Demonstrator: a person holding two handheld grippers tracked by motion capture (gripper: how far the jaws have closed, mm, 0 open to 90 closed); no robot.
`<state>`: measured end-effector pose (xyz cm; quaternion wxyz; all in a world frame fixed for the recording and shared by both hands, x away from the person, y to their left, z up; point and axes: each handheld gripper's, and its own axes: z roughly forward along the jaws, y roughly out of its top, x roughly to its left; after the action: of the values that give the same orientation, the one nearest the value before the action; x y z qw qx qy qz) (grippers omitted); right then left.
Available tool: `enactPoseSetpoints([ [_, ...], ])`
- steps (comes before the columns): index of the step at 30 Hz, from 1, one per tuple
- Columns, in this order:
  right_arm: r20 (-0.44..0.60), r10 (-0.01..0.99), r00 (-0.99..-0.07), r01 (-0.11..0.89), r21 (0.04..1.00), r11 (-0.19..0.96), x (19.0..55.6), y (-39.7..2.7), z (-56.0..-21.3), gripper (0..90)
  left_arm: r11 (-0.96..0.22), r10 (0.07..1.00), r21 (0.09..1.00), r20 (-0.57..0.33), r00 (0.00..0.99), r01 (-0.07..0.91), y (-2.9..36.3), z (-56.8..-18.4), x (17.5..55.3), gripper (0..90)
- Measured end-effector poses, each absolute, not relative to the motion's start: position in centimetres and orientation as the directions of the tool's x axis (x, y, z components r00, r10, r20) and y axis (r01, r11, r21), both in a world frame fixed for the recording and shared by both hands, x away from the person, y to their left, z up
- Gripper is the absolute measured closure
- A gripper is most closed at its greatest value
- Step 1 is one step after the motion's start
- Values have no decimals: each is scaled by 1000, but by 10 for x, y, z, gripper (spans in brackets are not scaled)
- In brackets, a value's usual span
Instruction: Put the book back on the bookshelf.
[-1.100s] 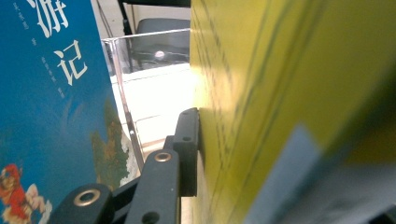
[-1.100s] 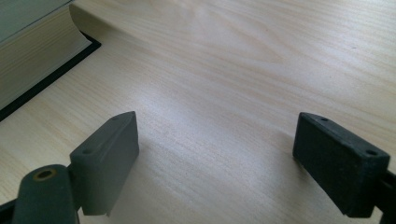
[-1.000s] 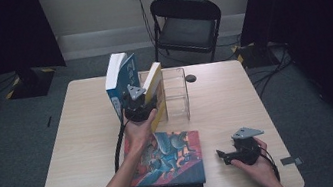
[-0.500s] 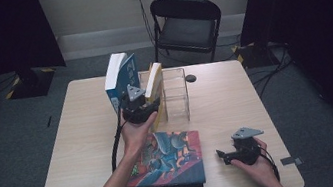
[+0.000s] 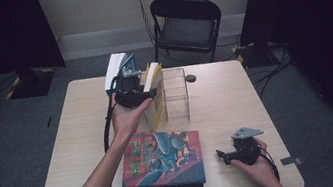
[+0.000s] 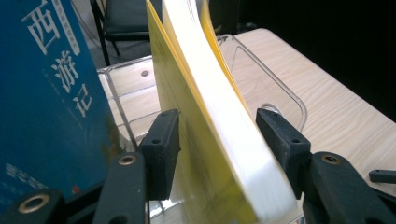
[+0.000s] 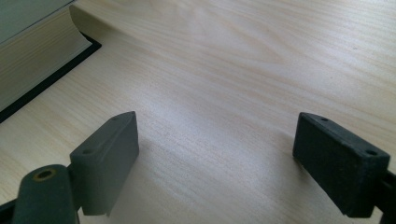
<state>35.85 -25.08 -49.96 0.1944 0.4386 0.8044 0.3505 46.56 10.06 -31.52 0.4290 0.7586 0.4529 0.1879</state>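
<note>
A yellow paperback (image 5: 156, 102) leans in a clear plastic rack (image 5: 178, 94) at the table's far middle. My left gripper (image 5: 145, 88) is raised at its near edge. In the left gripper view the yellow book (image 6: 201, 93) stands between the jaws of the left gripper (image 6: 215, 126), which have just been opening; the pads sit beside its covers without pressing. A blue book (image 5: 114, 71) stands upright left of it, close to the left jaw (image 6: 46, 93). My right gripper (image 5: 221, 155) rests on the table at the front right, open and empty (image 7: 215, 140).
A large colourful book (image 5: 162, 157) lies flat on a dark one at the front middle; its page edge (image 7: 28, 60) is left of the right gripper. The wooden table (image 5: 221, 100) has bare room on the right. A folding chair (image 5: 186, 24) stands behind.
My left hand has risen along the yellow book, and its jaws have spread apart around it. The book stays leaning in the rack. The right gripper has not moved.
</note>
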Motion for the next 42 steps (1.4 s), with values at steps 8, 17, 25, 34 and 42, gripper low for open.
enactPoseSetpoints([
  [8, -6, 841, -541, 568, 735, 371, 359, -251, -500, 143, -271, 864, 736, -99, 494, 620, 97, -290, 487, 567],
  [17, -5, 841, -541, 569, 734, 370, 359, -250, -500, 143, -363, 861, 642, -46, 507, 676, 74, -290, 499, 613],
  [25, -4, 841, -541, 569, 734, 370, 359, -250, -500, 143, -366, 863, 625, -49, 503, 689, 67, -295, 502, 625],
  [34, -5, 837, -547, 566, 735, 374, 360, -249, -500, 142, -288, 908, 640, -53, 415, 712, 85, -290, 507, 757],
  [42, -5, 837, -548, 566, 734, 375, 360, -249, -500, 143, -251, 924, 680, -43, 379, 689, 84, -280, 520, 757],
])
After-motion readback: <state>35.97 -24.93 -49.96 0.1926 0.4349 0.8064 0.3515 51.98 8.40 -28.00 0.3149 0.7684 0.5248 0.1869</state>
